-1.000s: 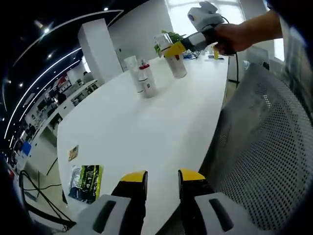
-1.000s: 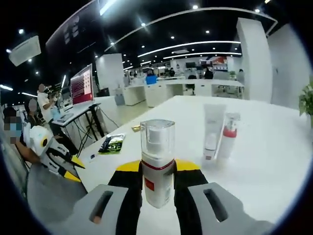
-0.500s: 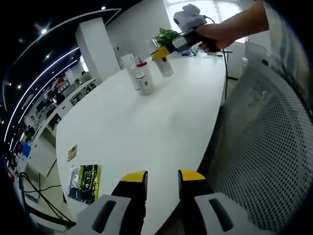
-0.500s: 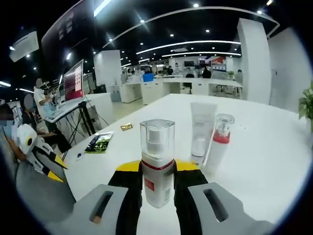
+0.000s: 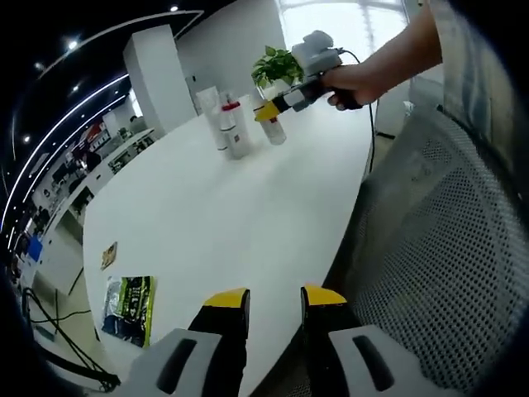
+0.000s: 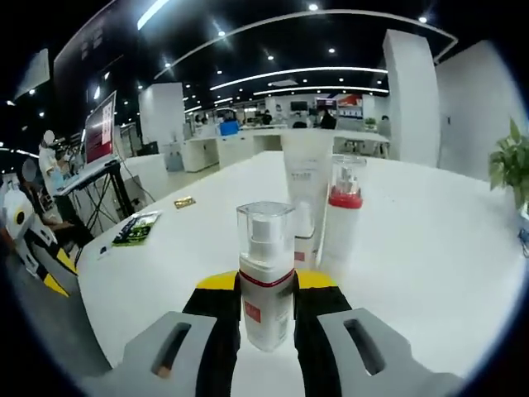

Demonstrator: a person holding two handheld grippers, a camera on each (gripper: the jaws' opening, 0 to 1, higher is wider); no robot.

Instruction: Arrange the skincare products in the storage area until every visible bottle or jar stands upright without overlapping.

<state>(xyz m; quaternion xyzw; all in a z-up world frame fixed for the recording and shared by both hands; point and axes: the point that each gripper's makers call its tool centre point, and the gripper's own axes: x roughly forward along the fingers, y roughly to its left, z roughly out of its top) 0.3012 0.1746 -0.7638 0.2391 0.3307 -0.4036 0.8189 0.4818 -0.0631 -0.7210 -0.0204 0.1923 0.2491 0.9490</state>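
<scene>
White table (image 6: 430, 248); right hand-held gripper (image 6: 266, 289) clamps pump bottle (image 6: 266, 277).

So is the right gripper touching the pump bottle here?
Touching. In the right gripper view the right gripper has both jaws pressed against the sides of the pump bottle, with no gap showing.

Three skincare containers: one pump bottle (image 6: 266, 277) with clear cap, one white tube (image 6: 307, 198), one red-collared bottle (image 6: 341, 217). One green packet (image 5: 128, 308), one small card (image 5: 108, 255), one potted plant (image 5: 277, 63).
</scene>
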